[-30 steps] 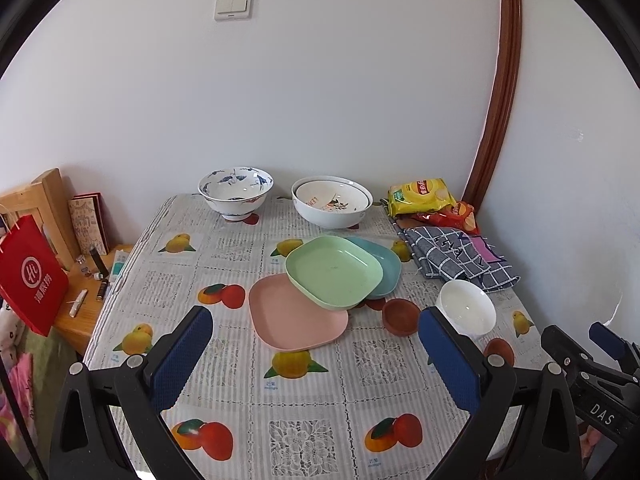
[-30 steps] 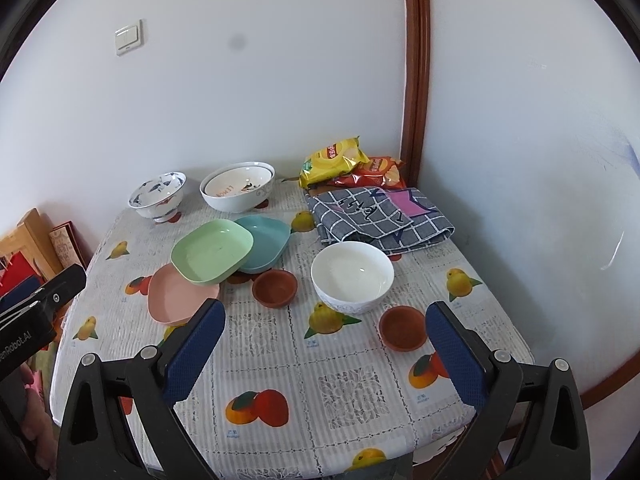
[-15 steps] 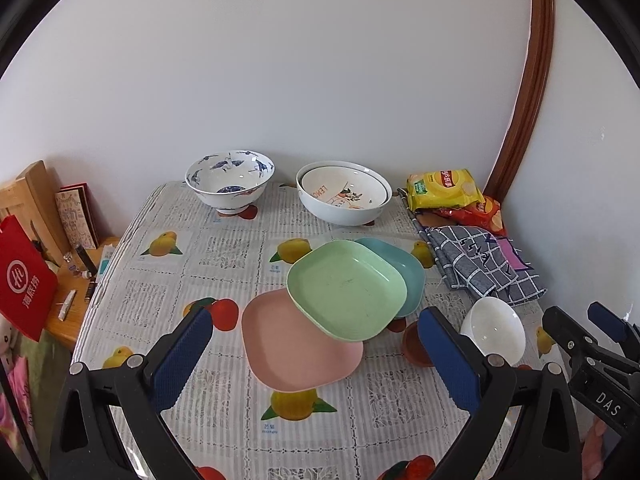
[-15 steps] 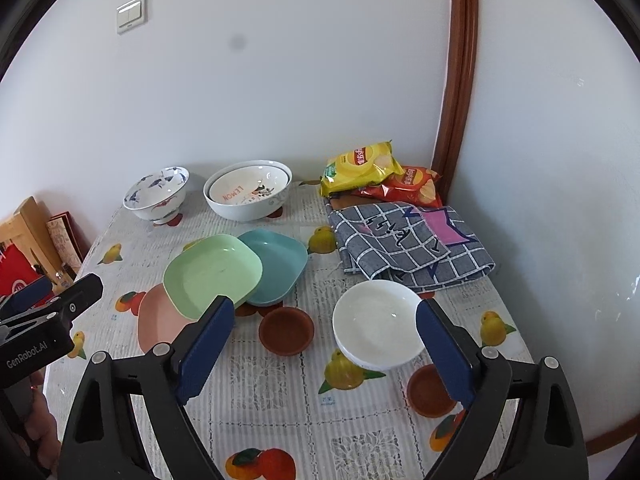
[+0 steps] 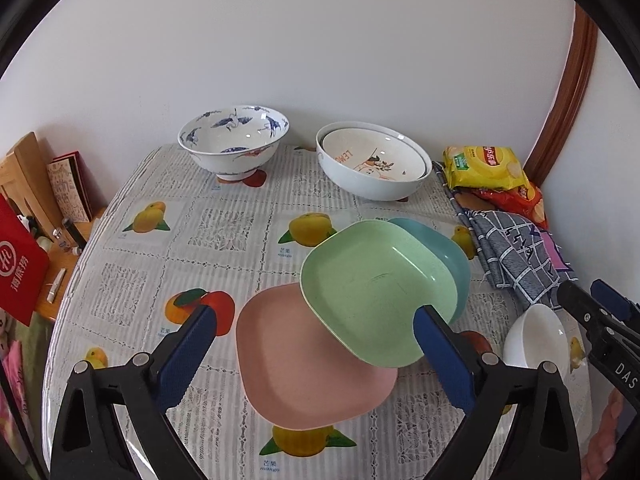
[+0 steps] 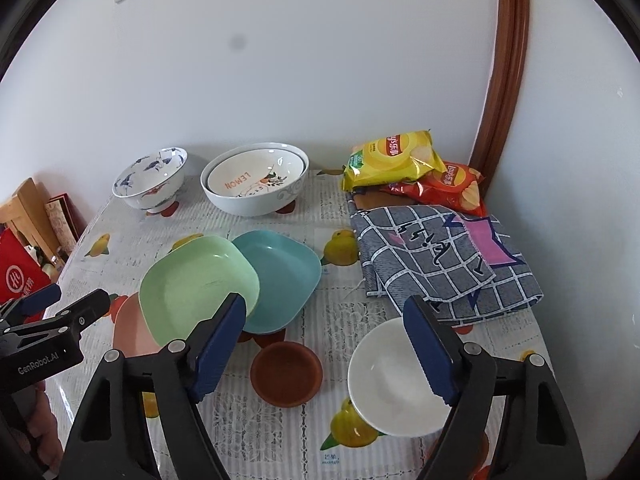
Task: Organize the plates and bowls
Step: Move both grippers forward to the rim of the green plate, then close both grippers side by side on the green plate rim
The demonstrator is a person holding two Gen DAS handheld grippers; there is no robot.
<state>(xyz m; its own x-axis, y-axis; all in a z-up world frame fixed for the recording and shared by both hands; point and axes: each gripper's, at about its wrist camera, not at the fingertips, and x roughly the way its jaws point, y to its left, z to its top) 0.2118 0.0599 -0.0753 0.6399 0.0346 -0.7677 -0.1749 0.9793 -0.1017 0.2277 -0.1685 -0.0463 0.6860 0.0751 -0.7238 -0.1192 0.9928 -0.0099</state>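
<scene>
Both the left gripper (image 5: 314, 346) and right gripper (image 6: 326, 344) hang wide and empty over the green plate (image 5: 378, 290). It leans across the pink plate (image 5: 308, 368) and blue plate (image 6: 282, 278); 2 bowls (image 6: 256, 188) behind it are nested, nothing else sorted.

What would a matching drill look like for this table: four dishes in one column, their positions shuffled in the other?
Things:
1. green plate
2. teal plate
3. white bowl
4. blue-patterned bowl

Places:
A. far-left end near the wall
B. leaning on the pink plate and the teal one
C. partly under the green plate's edge
D. near edge, beside the brown saucer

Pairs: 1-B, 2-C, 3-D, 4-A
</scene>
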